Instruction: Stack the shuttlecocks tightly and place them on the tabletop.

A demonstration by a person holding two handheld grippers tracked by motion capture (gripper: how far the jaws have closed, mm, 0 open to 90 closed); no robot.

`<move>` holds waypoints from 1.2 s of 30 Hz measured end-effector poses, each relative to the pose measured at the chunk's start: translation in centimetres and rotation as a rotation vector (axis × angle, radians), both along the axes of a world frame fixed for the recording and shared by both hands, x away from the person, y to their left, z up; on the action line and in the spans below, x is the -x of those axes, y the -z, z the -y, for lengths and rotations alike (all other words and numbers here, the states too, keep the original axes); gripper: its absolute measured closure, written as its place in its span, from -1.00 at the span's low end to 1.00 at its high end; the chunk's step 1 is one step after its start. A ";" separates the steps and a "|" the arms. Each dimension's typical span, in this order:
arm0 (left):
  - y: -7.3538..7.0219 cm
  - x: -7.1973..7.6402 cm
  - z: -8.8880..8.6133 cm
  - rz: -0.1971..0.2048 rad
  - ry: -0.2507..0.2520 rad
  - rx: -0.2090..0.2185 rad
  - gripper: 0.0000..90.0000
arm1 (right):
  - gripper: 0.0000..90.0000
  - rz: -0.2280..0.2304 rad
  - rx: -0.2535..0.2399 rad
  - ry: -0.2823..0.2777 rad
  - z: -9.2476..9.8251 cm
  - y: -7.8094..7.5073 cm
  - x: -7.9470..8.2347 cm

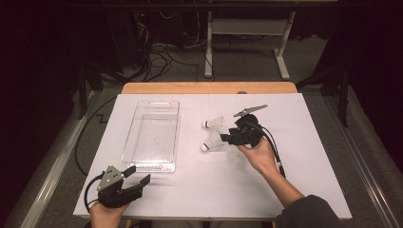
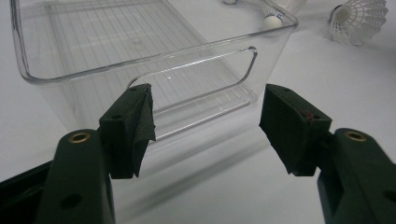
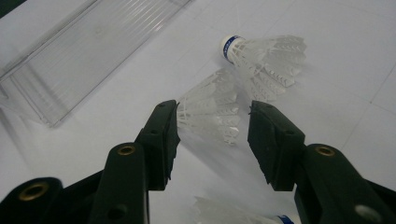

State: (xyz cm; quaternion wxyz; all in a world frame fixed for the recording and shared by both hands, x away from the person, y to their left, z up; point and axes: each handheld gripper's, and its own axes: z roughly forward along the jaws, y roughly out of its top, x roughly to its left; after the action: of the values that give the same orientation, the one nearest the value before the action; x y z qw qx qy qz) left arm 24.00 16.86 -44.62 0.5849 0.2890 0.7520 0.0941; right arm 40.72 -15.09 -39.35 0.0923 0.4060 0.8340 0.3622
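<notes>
Clear plastic bin [image 1: 152,135] at 10 o'clock of desk [image 1: 309,180], nothing visible inside. Left hand-held gripper [image 1: 137,175] at 7 o'clock, jaws wide, nothing between, aimed at bin's near wall. Three white shuttlecocks right of centre: far shuttlecock [image 1: 216,123] at 1 o'clock, middle shuttlecock [image 1: 212,141], near shuttlecock [image 1: 236,159]. Right hand-held gripper [image 3: 212,140] half-open, straddling middle shuttlecock's feather skirt, pads not pressing. Risk: squeeze crushes feathers; light shuttlecock rolls or slips from pads; jaw nudges far shuttlecock lying just beside.

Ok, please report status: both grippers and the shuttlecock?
Right gripper open around shuttlecock skirt, not clamped. Left gripper open, facing clear bin. Nothing blocking.
</notes>
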 end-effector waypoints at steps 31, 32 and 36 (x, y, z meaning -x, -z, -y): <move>0.0 0.0 0.0 -0.009 -0.002 0.006 -0.20 | 0.36 -0.104 0.087 -0.007 -3.0 0.9 -2.5; 0.0 0.0 0.0 -0.007 0.000 0.003 -0.20 | 0.37 -0.105 0.088 -0.007 -3.0 1.0 -2.6; 0.0 0.0 0.0 -0.009 -0.002 0.005 -0.20 | 0.38 -0.116 0.093 -0.008 -3.2 1.2 -2.8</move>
State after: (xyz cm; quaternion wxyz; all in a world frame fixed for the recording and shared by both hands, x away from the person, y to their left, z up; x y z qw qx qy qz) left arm 24.02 16.88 -44.59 0.5823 0.2872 0.7550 0.0917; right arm 43.53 -11.88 -40.53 0.0610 0.4181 0.8555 0.2993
